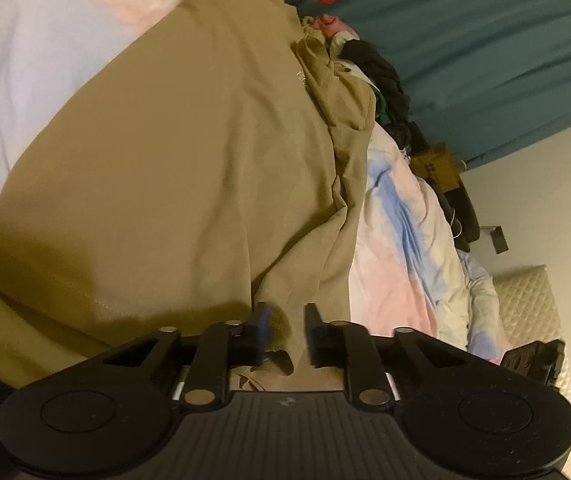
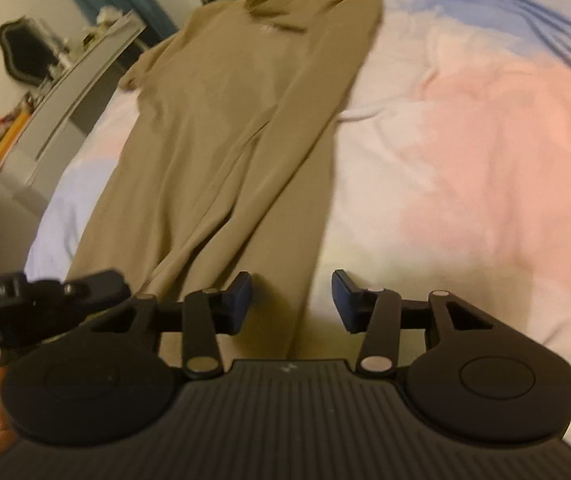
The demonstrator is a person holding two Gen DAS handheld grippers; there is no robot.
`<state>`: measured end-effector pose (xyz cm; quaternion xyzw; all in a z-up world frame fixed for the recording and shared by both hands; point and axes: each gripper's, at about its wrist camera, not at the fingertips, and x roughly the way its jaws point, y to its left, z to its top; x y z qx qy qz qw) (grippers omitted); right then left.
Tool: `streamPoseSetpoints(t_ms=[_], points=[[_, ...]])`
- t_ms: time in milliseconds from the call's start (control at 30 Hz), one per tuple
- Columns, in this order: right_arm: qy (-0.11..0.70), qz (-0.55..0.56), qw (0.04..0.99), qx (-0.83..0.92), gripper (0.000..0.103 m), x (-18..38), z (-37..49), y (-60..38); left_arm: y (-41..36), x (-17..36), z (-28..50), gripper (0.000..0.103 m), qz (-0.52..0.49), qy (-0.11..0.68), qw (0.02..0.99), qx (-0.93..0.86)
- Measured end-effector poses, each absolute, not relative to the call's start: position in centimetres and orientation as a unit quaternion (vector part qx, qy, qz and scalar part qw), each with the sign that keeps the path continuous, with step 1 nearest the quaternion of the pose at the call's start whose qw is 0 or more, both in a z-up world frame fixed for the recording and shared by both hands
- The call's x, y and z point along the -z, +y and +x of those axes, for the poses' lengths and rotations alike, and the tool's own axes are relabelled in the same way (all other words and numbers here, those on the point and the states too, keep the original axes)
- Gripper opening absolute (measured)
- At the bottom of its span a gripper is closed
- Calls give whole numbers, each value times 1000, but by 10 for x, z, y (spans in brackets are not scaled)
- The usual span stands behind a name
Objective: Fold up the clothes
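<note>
A tan long-sleeved garment point(image 1: 173, 168) lies spread on a bed with a pastel pink, blue and white cover point(image 1: 401, 264). In the left wrist view my left gripper point(image 1: 287, 330) stands part open over the garment's edge, with a fold of tan cloth point(image 1: 291, 344) between its fingers; I cannot tell whether it grips it. In the right wrist view the garment point(image 2: 221, 128) runs away from me, one sleeve folded along its right side. My right gripper point(image 2: 291, 300) is open, with the garment's lower edge lying between its fingers. The left gripper's body point(image 2: 45, 292) shows at the left.
A pile of dark and pink clothes point(image 1: 381, 76) lies at the bed's far end, with a teal curtain point(image 1: 485, 40) behind. A quilted pillow point(image 1: 529, 304) lies on the right. A white dresser with a dark mirror point(image 2: 57, 80) stands left of the bed.
</note>
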<state>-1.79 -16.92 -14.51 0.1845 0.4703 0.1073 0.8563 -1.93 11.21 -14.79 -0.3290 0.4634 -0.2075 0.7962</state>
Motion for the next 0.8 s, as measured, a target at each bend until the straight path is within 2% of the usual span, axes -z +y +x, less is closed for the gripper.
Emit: streamPoseSetpoints(t_ms=[33, 67, 100, 133, 167, 233, 467, 700, 800], points=[[473, 180, 856, -107, 47, 145, -18, -168, 112, 147, -20, 44, -326, 461, 798, 208], [475, 176, 856, -106, 47, 146, -18, -166, 111, 146, -21, 50, -322, 460, 800, 210], [477, 172, 855, -106, 44, 146, -18, -165, 109, 145, -22, 50, -316, 460, 802, 213], [479, 168, 855, -106, 26, 147, -18, -163, 106, 144, -22, 51, -310, 460, 804, 215], [481, 163, 855, -105, 16, 147, -18, -162, 104, 143, -22, 52, -304, 460, 805, 218], [485, 156, 854, -103, 7, 147, -18, -159, 99, 140, -23, 52, -291, 460, 808, 223], [479, 150, 864, -41, 4, 129, -27, -190, 80, 133, -26, 60, -248, 461, 817, 241], [475, 222, 851, 23, 3, 132, -30, -235, 44, 140, -21, 60, -219, 480, 808, 261], [447, 224, 866, 8, 6, 126, -36, -232, 29, 143, -19, 60, -206, 488, 805, 268]])
